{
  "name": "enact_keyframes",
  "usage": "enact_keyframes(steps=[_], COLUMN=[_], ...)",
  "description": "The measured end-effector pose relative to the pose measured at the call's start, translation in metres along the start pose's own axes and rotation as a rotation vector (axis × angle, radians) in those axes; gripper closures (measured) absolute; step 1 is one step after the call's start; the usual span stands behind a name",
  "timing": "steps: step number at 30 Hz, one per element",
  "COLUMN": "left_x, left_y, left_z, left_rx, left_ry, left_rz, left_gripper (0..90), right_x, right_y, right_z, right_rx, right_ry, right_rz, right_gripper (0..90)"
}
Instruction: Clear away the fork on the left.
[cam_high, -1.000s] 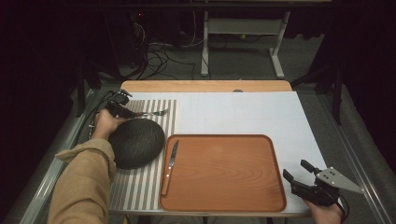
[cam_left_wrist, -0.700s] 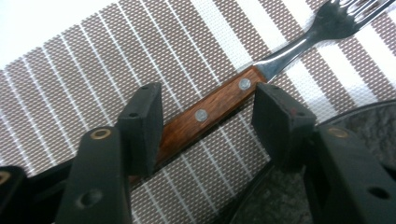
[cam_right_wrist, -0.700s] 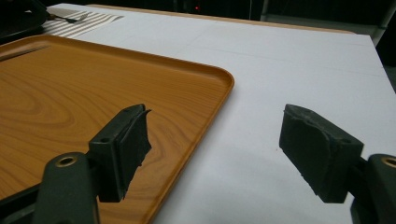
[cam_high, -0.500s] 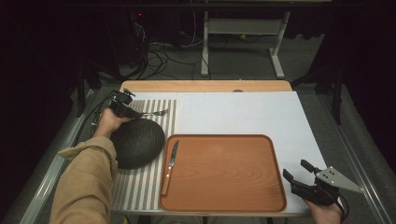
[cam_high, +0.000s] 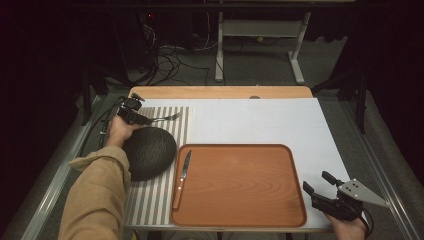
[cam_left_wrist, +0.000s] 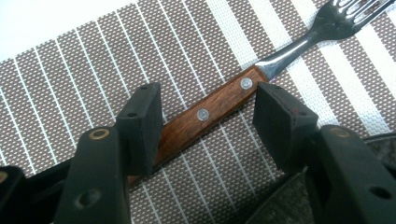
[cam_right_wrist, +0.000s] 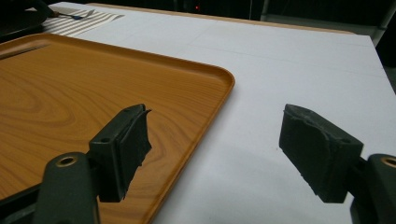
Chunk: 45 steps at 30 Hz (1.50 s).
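A fork (cam_high: 167, 118) with a wooden handle (cam_left_wrist: 210, 112) lies flat on the striped placemat (cam_high: 150, 200) at the far left of the table. My left gripper (cam_high: 142, 120) hovers low over that handle. Its jaws have just opened wider, and they stand open with the handle (cam_left_wrist: 210, 112) slanting between them on the mat (cam_left_wrist: 70, 70). My right gripper (cam_high: 317, 181) rests open at the table's near right corner, just right of the wooden tray (cam_high: 240, 146). In the right gripper view the gripper (cam_right_wrist: 215, 126) has nothing between its jaws, only the tray's corner (cam_right_wrist: 205, 74) and white tabletop beyond.
A dark domed bowl (cam_high: 147, 152) sits on the placemat just in front of the left hand. A wooden-handled knife (cam_high: 182, 172) lies along the tray's left edge. White tabletop (cam_high: 260, 120) stretches behind the tray; cables and a stand's legs lie on the floor beyond.
The left gripper has edged slightly right and nearer over the fork's handle. The fork, knife, bowl and right gripper stay where they were.
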<state>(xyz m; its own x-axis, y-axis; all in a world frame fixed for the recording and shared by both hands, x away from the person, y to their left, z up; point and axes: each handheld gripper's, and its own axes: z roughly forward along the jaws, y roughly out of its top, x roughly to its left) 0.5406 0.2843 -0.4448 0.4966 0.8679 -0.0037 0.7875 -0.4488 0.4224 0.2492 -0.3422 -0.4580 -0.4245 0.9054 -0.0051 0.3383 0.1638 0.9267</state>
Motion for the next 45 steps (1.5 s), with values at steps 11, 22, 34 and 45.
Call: enact_keyframes(steps=[11, 22, 34, 45], left_x=[0.000, -0.003, -0.002, 0.002], left_y=[0.005, 0.001, 0.000, -0.006], left_z=[0.003, 0.002, -0.001, -0.003], left_rx=[-0.003, 0.036, 0.060, 0.056], left_ry=[0.029, 0.018, 0.006, 0.009], left_rz=[-0.081, -0.037, -0.030, -0.047], left_gripper=[52.2, 70.6, 72.0, 72.1], right_x=[0.000, 0.001, 0.001, 0.001], right_y=[0.000, 0.000, 0.000, 0.000], right_z=[-0.001, -0.001, -0.002, -0.003], right_rx=[0.001, 0.001, -0.003, -0.006], right_ry=[0.000, 0.001, 0.002, -0.003], right_rz=[0.000, -0.004, -0.003, -0.003], right_gripper=[24.7, 24.7, 24.8, 24.8])
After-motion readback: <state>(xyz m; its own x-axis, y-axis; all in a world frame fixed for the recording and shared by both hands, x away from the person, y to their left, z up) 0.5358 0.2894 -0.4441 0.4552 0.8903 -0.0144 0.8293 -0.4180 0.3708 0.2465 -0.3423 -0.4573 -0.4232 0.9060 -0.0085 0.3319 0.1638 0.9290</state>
